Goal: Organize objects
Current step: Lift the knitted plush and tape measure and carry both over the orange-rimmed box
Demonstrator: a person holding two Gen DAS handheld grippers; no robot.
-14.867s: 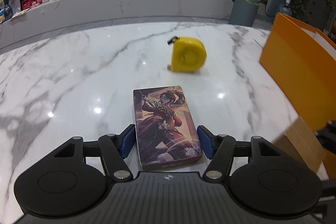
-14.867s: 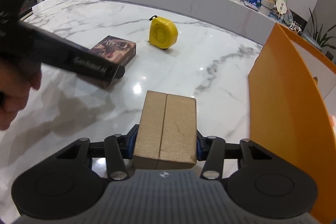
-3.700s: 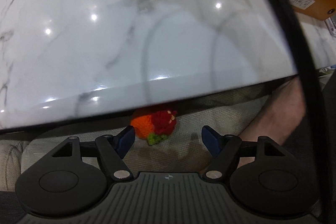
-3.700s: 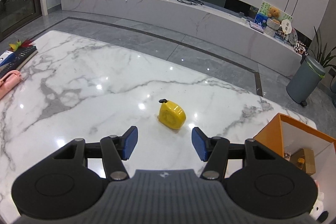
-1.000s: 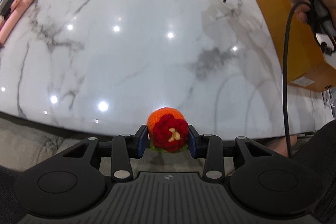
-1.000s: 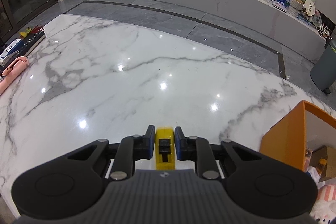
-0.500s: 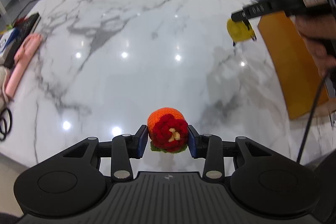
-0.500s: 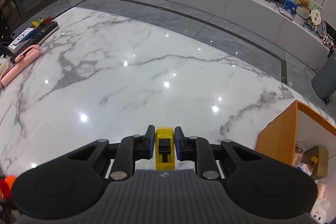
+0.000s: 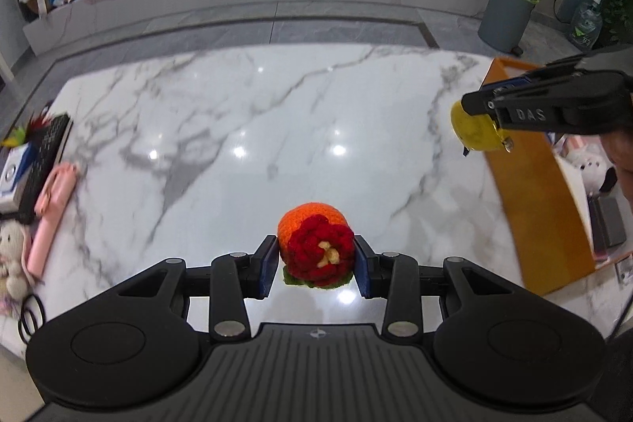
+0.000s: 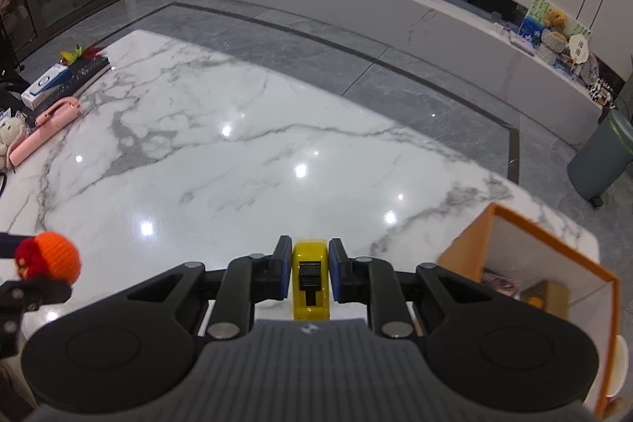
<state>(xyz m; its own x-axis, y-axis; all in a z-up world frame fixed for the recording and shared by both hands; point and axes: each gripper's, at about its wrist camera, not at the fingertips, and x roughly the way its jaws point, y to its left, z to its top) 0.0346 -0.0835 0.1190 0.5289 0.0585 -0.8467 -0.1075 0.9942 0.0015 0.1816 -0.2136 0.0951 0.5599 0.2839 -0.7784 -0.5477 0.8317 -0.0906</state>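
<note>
Two items are held above the marble table (image 9: pixel 300 129), a knitted toy (image 9: pixel 314 248) clamped in the left gripper (image 9: pixel 315 265) and a tape measure (image 10: pixel 310 277) in the right gripper (image 10: pixel 310 273), both unboxed yet, the orange box (image 10: pixel 554 236) at four o'clock already partly filled.

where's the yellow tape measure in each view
Left wrist view: the yellow tape measure is at the right edge, held up in the right gripper beside the orange box.
Right wrist view: the tape measure is bottom centre, clamped between the gripper's blue pads.
Shared landmark: the orange box, lower right in both.
</note>
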